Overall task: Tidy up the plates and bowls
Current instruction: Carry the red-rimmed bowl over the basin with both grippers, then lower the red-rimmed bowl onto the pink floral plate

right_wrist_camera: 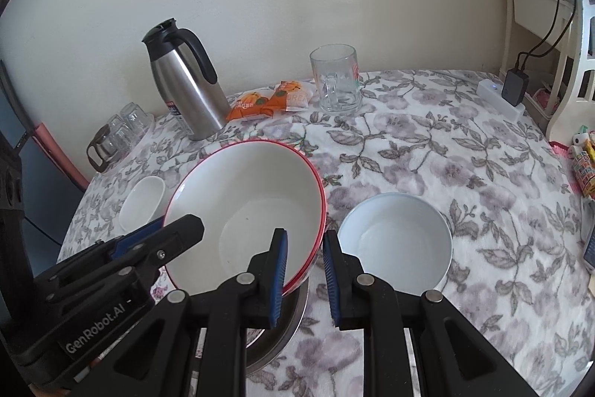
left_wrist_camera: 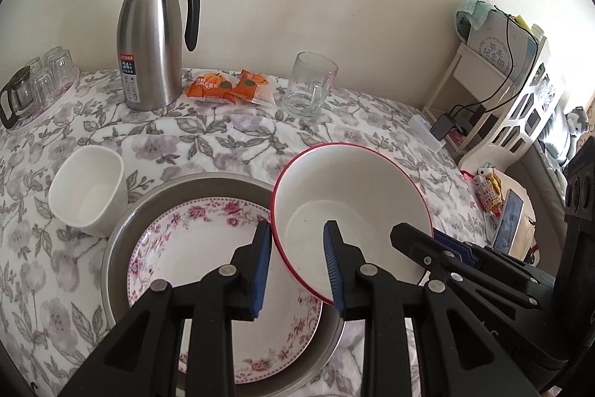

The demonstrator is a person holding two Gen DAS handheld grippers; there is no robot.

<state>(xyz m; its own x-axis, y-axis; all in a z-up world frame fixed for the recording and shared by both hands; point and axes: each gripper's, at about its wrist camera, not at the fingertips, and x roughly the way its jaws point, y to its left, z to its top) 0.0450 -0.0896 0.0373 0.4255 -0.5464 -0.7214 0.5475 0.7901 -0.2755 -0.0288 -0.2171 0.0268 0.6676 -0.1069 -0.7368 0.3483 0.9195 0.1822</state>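
Your left claw (left_wrist_camera: 297,265) straddles the near-left rim of the red-rimmed bowl (left_wrist_camera: 349,188): one blue pad outside, one inside, with a visible gap to the rim, so it is spread and not pinching. Your right claw (right_wrist_camera: 305,276) straddles the opposite rim the same way, inner pad inside the bowl, outer pad just clear of the wall; also spread. The bowl sits tilted, its low edge resting over the floral plate (left_wrist_camera: 193,248), which lies inside the metal pan (left_wrist_camera: 122,222). From the right wrist view, a plain white bowl (right_wrist_camera: 396,240) stands upright on the surface (right_wrist_camera: 446,144) just beside the red-rimmed bowl, on its right. A small white cup (left_wrist_camera: 87,194) stands left of the pan, close to its rim. Farther back near the wall: a steel jug (left_wrist_camera: 152,39), two orange snack packets (left_wrist_camera: 230,86), a glass mug (left_wrist_camera: 310,84), and upturned glasses on a tray (left_wrist_camera: 41,80) at far left.
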